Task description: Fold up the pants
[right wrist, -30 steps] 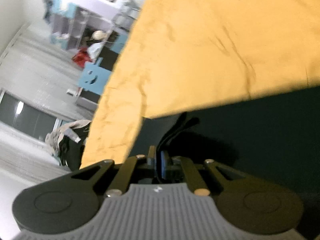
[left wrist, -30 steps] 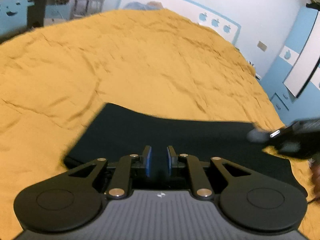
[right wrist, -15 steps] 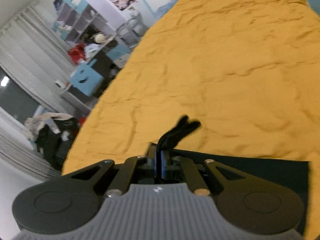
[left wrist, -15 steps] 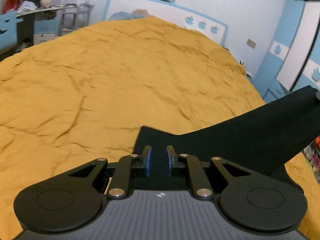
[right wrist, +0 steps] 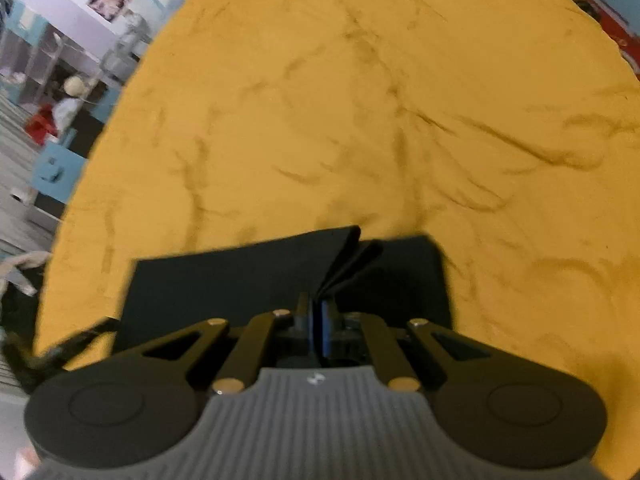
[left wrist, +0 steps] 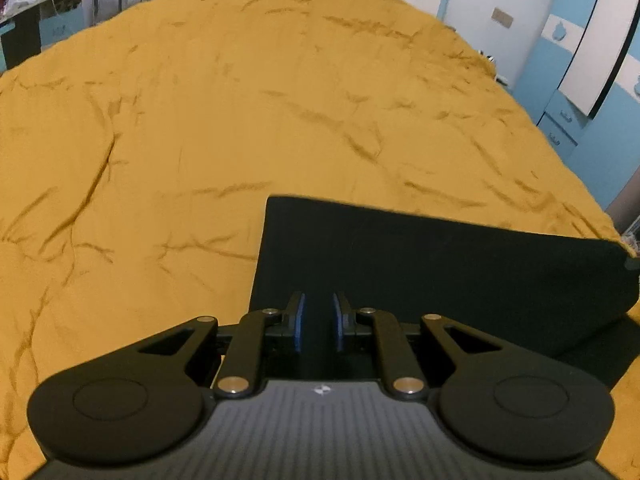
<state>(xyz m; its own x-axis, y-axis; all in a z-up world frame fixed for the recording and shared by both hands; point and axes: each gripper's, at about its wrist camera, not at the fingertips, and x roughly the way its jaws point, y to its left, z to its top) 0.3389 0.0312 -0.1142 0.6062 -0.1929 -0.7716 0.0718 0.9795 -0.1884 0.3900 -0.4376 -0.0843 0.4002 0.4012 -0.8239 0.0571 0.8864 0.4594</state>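
The black fabric pants point(left wrist: 440, 264) lie folded on the wrinkled mustard-yellow bed point(left wrist: 240, 120), their cloth pinched by the left gripper point(left wrist: 319, 320) and by the tightly closed right gripper point(right wrist: 319, 312)

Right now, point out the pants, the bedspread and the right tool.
pants point(left wrist: 440, 264): left wrist view, flat top panel.
bedspread point(left wrist: 200, 120): left wrist view, bare wrinkled middle.
right tool point(right wrist: 319, 320): right wrist view, between its fingertips.

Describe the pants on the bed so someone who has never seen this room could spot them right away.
Find the big bed covered by a wrinkled mustard-yellow bedspread. Near its close edge lies the black pants, a flat dark panel with straight edges. It is the only dark thing on the yellow cover, and both hand-held grippers are at it.
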